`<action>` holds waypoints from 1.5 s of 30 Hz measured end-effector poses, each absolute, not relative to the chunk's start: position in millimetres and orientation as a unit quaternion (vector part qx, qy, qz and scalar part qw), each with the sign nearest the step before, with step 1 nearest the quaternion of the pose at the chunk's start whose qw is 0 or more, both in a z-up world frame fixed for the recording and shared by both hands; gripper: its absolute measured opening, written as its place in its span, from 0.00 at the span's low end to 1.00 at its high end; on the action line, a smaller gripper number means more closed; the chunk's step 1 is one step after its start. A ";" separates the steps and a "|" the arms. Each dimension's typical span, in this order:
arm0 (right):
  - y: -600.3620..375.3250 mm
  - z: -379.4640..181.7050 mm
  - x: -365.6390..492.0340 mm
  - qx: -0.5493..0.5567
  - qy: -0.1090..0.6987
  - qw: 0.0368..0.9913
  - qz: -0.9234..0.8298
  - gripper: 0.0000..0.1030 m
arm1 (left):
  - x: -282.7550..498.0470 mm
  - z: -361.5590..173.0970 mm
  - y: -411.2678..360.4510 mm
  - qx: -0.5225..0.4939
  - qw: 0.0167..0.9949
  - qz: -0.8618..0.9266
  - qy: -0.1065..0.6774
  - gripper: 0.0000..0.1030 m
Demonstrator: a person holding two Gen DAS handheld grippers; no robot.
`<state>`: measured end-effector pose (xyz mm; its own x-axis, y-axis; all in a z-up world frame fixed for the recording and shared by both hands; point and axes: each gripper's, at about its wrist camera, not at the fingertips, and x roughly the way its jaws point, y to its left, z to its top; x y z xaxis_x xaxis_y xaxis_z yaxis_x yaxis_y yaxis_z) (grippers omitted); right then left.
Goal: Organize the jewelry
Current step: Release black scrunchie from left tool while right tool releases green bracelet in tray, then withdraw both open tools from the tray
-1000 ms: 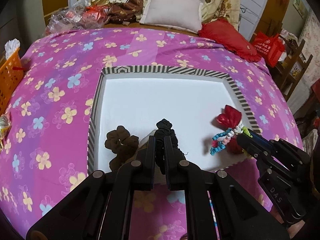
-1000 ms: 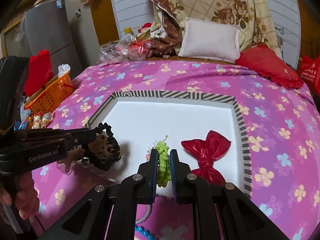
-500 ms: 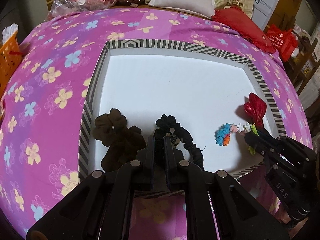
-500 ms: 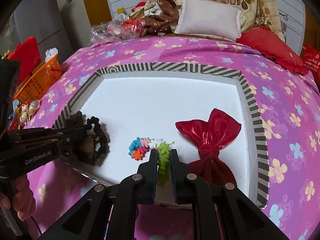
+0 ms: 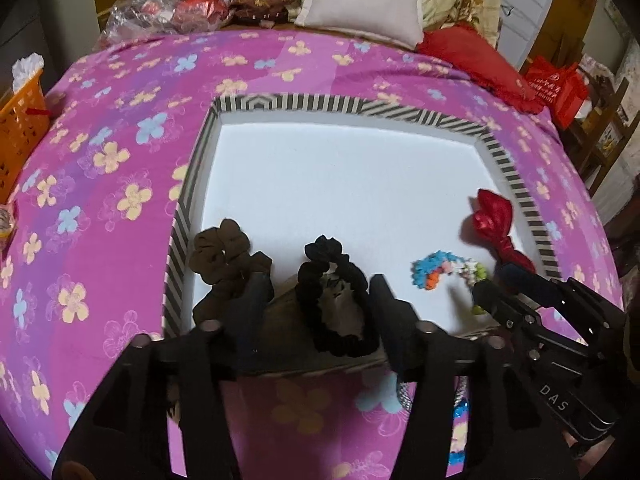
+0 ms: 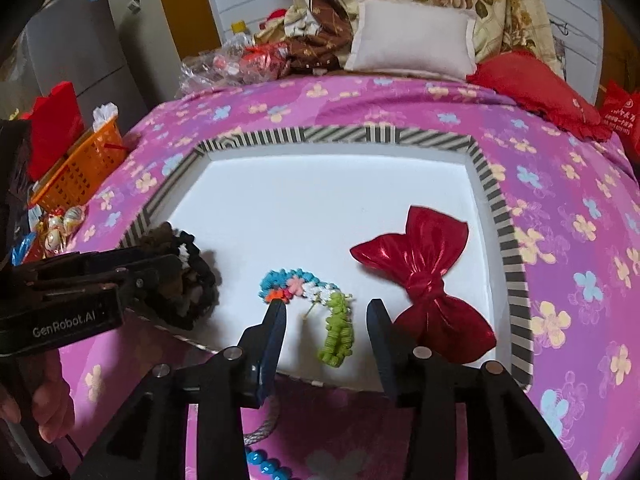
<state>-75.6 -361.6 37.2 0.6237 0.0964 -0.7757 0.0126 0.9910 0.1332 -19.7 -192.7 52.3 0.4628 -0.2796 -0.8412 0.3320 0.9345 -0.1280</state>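
Note:
A white tray with a striped rim (image 5: 516,184) (image 6: 500,216) lies on the pink flowered bed. My left gripper (image 5: 320,292) is open over the tray's near edge, and a black scrunchie (image 5: 340,304) lies loose between its fingers. A brown scrunchie (image 5: 220,256) lies just left of it. My right gripper (image 6: 328,316) is open, and the multicoloured beaded bracelet (image 6: 320,296) (image 5: 444,272) lies on the tray between its fingers. A shiny red bow (image 6: 424,280) (image 5: 496,224) lies at the tray's right side.
An orange basket (image 5: 20,120) (image 6: 80,168) stands off the bed's left edge. Pillows, a red cushion (image 6: 536,88) and plastic bags (image 5: 160,12) are piled at the head of the bed. A blue bead string (image 6: 260,460) lies on the cover below the tray.
Both grippers have opened. The black scrunchie and the beaded bracelet, held before, now lie released on the tray near its front edge.

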 end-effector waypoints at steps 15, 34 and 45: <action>-346.1 82.4 -152.5 0.070 0.388 0.919 0.010 0.43 | -84.6 91.4 -171.0 0.040 0.879 -0.177 0.442 0.64; -336.8 76.8 -248.3 0.057 0.384 0.921 -0.020 0.65 | -168.5 80.3 -148.4 0.055 0.880 -0.177 0.437 0.64; -341.7 63.5 -268.7 0.064 0.399 0.914 -0.030 0.65 | -188.6 69.0 -144.2 0.065 0.875 -0.182 0.445 0.64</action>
